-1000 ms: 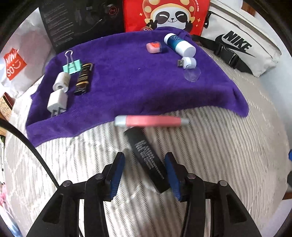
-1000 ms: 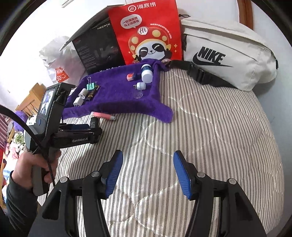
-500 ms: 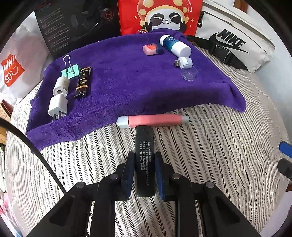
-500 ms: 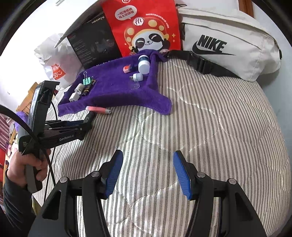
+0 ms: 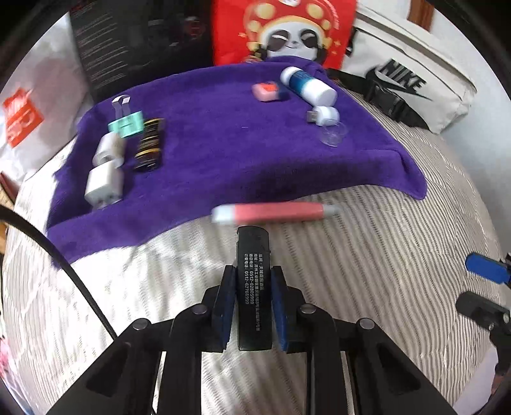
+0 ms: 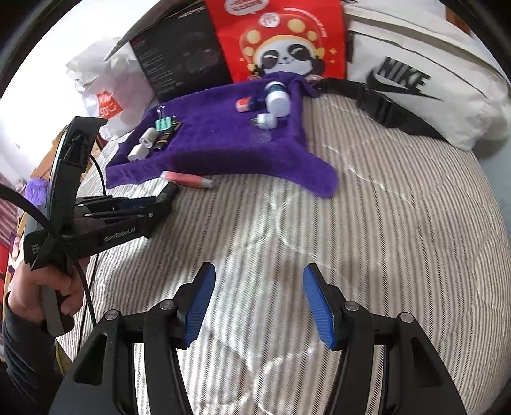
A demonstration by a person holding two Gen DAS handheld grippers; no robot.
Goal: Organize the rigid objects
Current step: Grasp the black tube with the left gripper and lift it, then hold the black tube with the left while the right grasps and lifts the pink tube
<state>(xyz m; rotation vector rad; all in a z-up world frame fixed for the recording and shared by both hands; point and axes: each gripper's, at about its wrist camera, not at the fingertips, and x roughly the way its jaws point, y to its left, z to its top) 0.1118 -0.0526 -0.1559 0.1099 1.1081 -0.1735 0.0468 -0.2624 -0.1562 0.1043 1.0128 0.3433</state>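
Note:
My left gripper is shut on a black lighter with white print, its blue pads pressing both long sides; the right wrist view shows that gripper low over the striped bedding. Just beyond the lighter's tip lies a pink tube at the edge of a purple towel. On the towel lie a green binder clip, a black-and-gold lighter, two white plugs, a pink eraser, a blue-and-white bottle and a small white USB piece. My right gripper stands open over bare bedding.
Behind the towel stand a black box, a red panda bag and a white Nike pouch with a black strap. A white shopping bag lies at the left. A hand grips the left tool.
My left gripper closed on the black lighter and turned it straight between the pads. The right gripper sank slightly toward the bedding, still open.

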